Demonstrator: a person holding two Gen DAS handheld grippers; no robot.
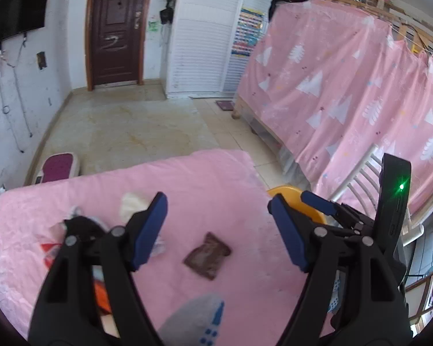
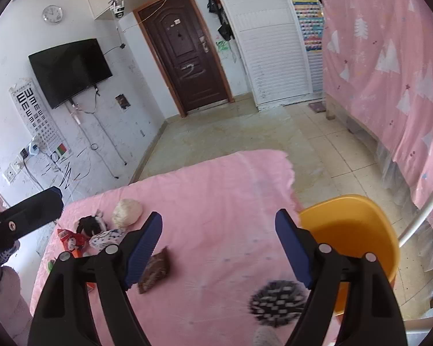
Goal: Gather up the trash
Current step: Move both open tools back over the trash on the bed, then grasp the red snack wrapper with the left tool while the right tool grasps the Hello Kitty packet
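Above the pink-covered counter [image 1: 216, 173], the left gripper [image 1: 218, 230] and right gripper [image 2: 219, 248] are both hovering spread wide, gripping nothing, while a brown wrapper [image 1: 207, 256] is lying flat between the left gripper's fingers, near the yellow bin [image 2: 358, 230].

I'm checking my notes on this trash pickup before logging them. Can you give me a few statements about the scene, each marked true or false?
1. The left gripper is open and holds nothing. True.
2. The flat brown wrapper lies in the orange plastic tub. False: it lies on the pink blanket.
3. The right gripper is shut on the wrapper. False: it is open, empty.
4. The crumpled whitish paper ball sits on the blanket. True.
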